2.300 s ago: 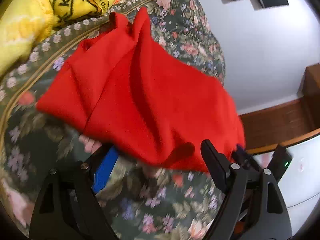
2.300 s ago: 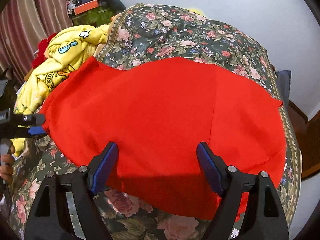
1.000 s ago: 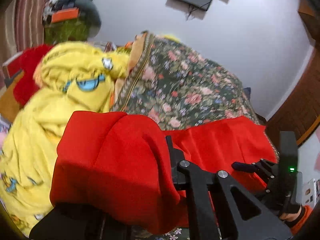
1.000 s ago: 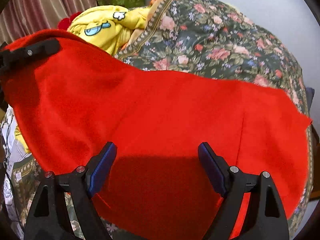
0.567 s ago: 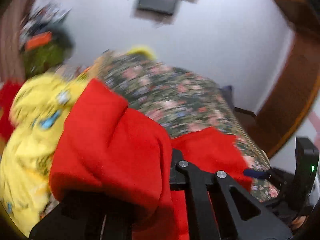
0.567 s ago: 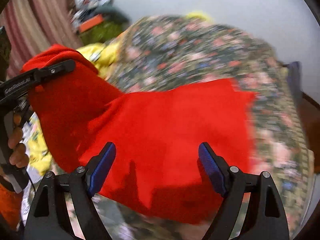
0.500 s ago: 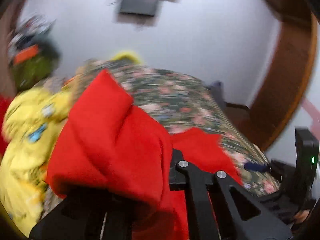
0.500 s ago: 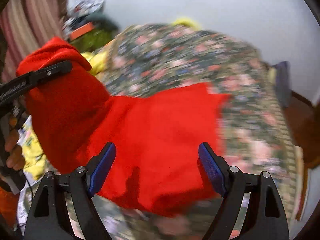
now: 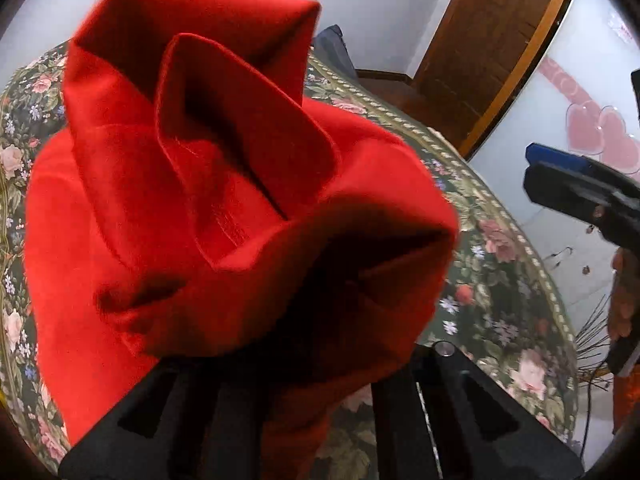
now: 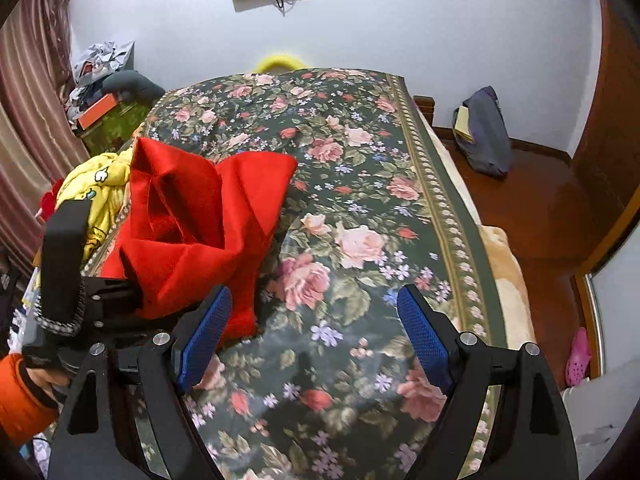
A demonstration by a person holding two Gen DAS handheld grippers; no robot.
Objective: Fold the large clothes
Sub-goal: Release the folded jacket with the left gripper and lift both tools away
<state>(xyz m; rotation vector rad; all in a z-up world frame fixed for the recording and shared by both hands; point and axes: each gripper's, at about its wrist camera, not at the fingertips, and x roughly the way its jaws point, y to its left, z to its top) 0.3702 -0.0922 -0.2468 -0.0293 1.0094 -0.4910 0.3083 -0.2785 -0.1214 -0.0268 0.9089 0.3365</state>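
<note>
Mid-fold: left tool (image 10: 132,292), jaws just easing apart, carries bunched red fleece garment (image 9: 224,200) over floral bedspread (image 10: 360,240); right tool (image 10: 316,336) wide, empty; next, release and flatten.

red garment (image 10: 192,220), plain solid. bedspread (image 10: 360,208): dark green, pink/red rose print, pale patterned border band. right gripper (image 10: 316,332): black frame, blue textured pads. yellow cartoon-print blanket (image 10: 96,188). orange sleeve (image 10: 20,396). curtain (image 10: 24,92) striped maroon/pink. white wall (image 10: 400,20).
</note>
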